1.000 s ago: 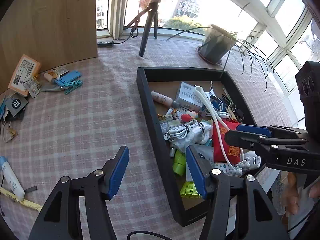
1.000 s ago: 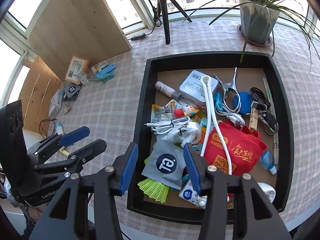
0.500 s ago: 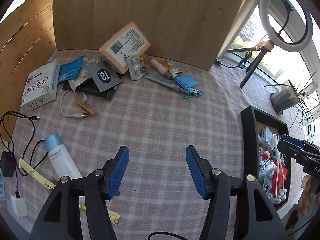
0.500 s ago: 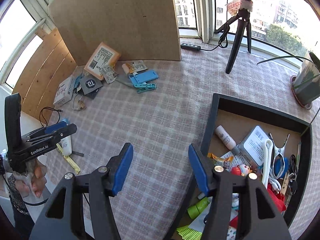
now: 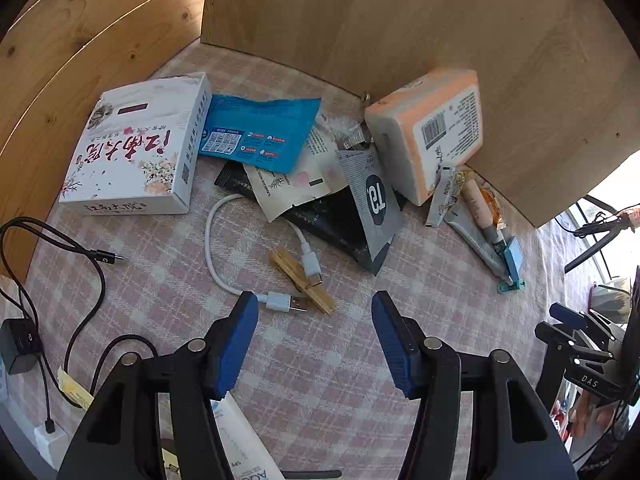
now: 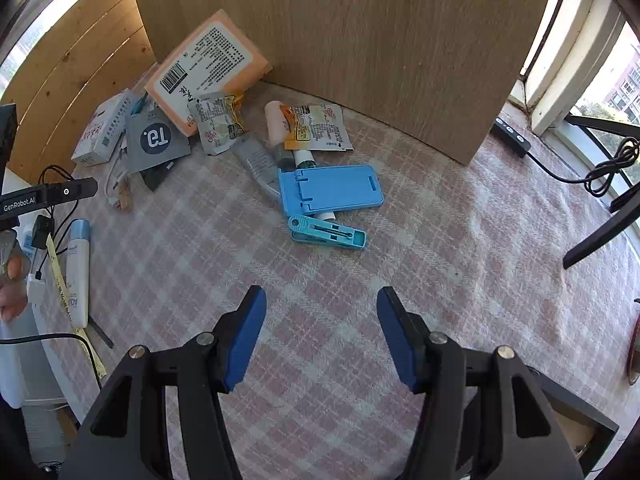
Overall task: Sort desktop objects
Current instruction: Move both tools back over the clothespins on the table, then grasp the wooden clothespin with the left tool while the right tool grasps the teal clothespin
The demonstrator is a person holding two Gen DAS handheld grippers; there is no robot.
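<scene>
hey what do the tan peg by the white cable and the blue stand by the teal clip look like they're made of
Peg: looks like bare wood, pale tan and matte, with a faint grain. Blue stand: looks like moulded plastic, a uniform smooth colour with crisp hinge tabs and a slot.

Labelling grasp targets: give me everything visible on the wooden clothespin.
The clothespin is pale bare wood, two slats that look closed, lying flat and diagonal on the checked cloth. The white USB cable crosses it; one plug lies on it, the other beside it. Nothing grips it; in the right view it is small and unclear.

Bare cloth (image 6: pixel 420 248) before clutter (image 6: pixel 312 184)
</scene>
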